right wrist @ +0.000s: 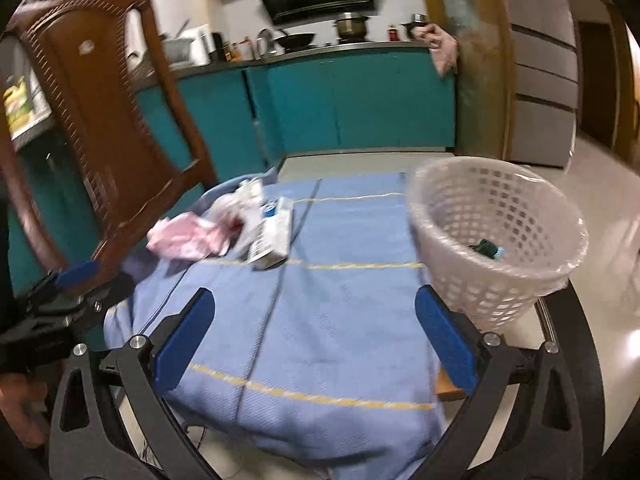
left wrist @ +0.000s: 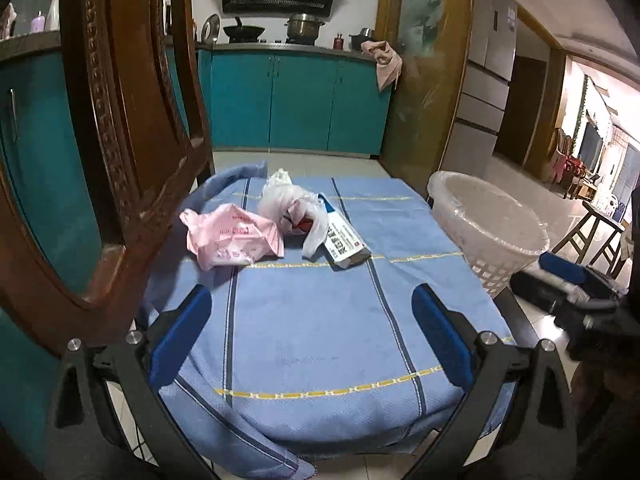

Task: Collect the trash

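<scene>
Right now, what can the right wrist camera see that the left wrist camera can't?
Only the right wrist view looks into the basket and shows dark trash lying inside it. Only the left wrist view shows a wooden stool on the floor past the basket. Both show the pink wrapper, the white plastic bag and the small box on the blue cloth.

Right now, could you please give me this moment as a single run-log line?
phase: reaching | left gripper: open, empty | right gripper: open, empty | on cloth: pink bag, white bag, carton | basket: one dark item inside
</scene>
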Tool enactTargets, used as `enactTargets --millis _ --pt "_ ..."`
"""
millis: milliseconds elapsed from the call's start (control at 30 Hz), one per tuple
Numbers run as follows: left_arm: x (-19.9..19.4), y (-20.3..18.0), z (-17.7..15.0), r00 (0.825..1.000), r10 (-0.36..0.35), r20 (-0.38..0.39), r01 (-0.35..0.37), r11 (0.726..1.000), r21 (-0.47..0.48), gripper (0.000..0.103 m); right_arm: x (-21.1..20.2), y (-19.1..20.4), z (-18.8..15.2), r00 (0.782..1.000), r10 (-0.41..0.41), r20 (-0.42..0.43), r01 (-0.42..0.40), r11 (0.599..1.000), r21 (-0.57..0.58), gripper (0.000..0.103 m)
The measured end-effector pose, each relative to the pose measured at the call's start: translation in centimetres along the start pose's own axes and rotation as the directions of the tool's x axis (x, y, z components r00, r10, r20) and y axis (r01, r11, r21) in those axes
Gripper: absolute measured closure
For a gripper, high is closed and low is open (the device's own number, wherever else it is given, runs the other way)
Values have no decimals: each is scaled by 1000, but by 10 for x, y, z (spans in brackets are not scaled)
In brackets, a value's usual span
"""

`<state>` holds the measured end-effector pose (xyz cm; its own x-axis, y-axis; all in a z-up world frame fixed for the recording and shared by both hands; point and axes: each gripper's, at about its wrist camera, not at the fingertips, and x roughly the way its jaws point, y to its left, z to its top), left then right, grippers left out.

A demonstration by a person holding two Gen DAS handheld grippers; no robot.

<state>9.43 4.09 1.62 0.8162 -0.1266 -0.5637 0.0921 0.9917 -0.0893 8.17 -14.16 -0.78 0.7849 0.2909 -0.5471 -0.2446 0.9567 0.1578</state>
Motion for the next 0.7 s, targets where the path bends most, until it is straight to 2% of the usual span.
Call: enactTargets --millis 167,700 --pt "0 -9 -2 1000 16 1 -16 999 41 3 -2 0 -2 1000 -18 22 18 1000 6 5" --pt "3 -16 -4 1000 13 -16 -13 999 43 3 2 -2 -3 1000 -20 6 20 1000 10 5"
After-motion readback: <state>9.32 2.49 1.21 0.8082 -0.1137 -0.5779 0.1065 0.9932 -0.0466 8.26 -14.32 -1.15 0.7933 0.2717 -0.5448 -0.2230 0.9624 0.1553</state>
